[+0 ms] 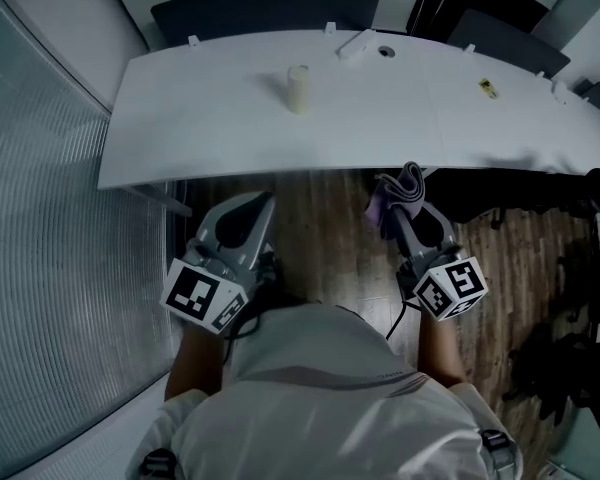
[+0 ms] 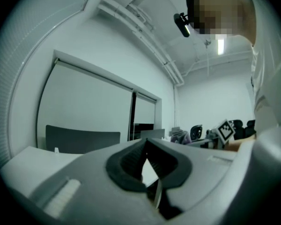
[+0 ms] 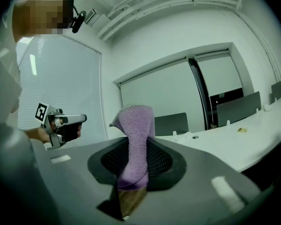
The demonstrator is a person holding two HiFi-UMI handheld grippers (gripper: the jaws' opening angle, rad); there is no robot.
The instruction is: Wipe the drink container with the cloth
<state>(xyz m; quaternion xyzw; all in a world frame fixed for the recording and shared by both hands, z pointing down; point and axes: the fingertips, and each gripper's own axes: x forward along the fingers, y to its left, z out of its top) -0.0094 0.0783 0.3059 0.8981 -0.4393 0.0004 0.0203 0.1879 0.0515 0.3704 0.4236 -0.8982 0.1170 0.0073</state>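
"Both jaws ready?"

"My right gripper pinches the cloth, a fuzzy purple fold standing up past its jaws. My left gripper is closed on nothing."

"And the drink container?"

"Well ahead of both jaws, a pale, smooth cylinder upright on the white table. I'd open the left, steady it low, then rub with the cloth's soft side."
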